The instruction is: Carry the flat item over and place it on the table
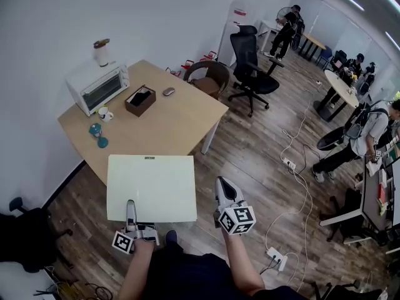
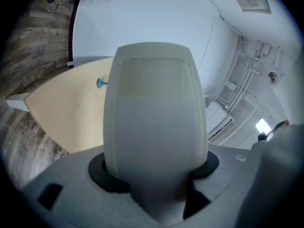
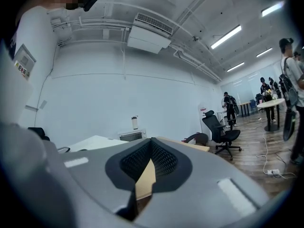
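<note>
Dark-clothed person with two grey grippers bearing marker cubes
Lower centre of the head view shows a dark navy top point(image 1: 187, 274) above bare forearms; the left gripper point(image 1: 131, 205) and right gripper point(image 1: 222, 185) have pale grey bodies, each carrying a white cube point(image 1: 236, 219) printed with black square markers, and black mesh pads point(image 3: 164, 159) line the right one's jaws

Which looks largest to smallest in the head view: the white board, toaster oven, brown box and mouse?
1. white board, largest by far, though it is also nearest the camera
2. toaster oven
3. brown box
4. mouse
</note>
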A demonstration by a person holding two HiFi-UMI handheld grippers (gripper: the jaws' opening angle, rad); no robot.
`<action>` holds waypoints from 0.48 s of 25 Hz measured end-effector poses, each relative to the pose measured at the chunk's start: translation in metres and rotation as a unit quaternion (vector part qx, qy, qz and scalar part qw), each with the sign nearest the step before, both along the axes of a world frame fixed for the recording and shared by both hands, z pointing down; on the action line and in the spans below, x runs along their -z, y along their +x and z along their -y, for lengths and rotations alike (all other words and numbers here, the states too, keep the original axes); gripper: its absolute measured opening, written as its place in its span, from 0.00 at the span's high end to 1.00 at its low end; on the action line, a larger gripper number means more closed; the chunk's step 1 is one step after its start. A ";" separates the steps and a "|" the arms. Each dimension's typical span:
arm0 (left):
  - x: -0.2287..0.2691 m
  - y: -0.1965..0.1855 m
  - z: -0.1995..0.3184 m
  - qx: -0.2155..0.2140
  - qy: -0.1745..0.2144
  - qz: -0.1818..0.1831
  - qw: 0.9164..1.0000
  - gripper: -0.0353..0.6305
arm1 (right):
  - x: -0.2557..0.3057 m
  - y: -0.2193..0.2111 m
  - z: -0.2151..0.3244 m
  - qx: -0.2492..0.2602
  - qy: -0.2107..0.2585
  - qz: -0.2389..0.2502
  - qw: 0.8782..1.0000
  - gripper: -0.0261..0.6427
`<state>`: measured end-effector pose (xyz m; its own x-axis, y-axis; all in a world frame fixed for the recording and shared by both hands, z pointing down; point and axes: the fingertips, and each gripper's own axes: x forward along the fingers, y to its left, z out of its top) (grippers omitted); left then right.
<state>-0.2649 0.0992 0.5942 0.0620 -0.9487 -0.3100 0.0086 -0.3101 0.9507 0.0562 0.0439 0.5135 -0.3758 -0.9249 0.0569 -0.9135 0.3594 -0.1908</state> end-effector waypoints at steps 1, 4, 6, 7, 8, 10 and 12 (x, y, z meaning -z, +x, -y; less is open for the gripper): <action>0.002 -0.004 0.012 -0.005 0.001 0.002 1.000 0.50 | 0.002 -0.004 0.009 -0.004 0.001 0.002 1.000 0.94; 0.009 -0.014 0.043 -0.019 0.007 0.009 1.000 0.50 | 0.007 -0.013 0.031 -0.021 0.001 0.011 1.000 0.94; 0.010 -0.019 0.064 -0.025 0.009 0.010 1.000 0.50 | 0.012 -0.019 0.046 -0.030 0.004 0.011 0.999 0.94; 0.010 -0.020 0.072 -0.028 0.007 0.008 1.000 0.50 | 0.014 -0.022 0.052 -0.033 0.006 0.009 0.999 0.94; 0.009 -0.021 0.079 -0.032 0.006 0.007 0.999 0.50 | 0.016 -0.024 0.057 -0.034 0.009 0.007 0.999 0.94; 0.006 -0.020 0.093 -0.039 0.005 0.007 0.999 0.50 | 0.018 -0.027 0.068 -0.036 0.012 0.003 0.999 0.94; 0.003 -0.020 0.107 -0.044 0.002 0.008 0.999 0.50 | 0.019 -0.030 0.079 -0.035 0.014 -0.001 0.999 0.94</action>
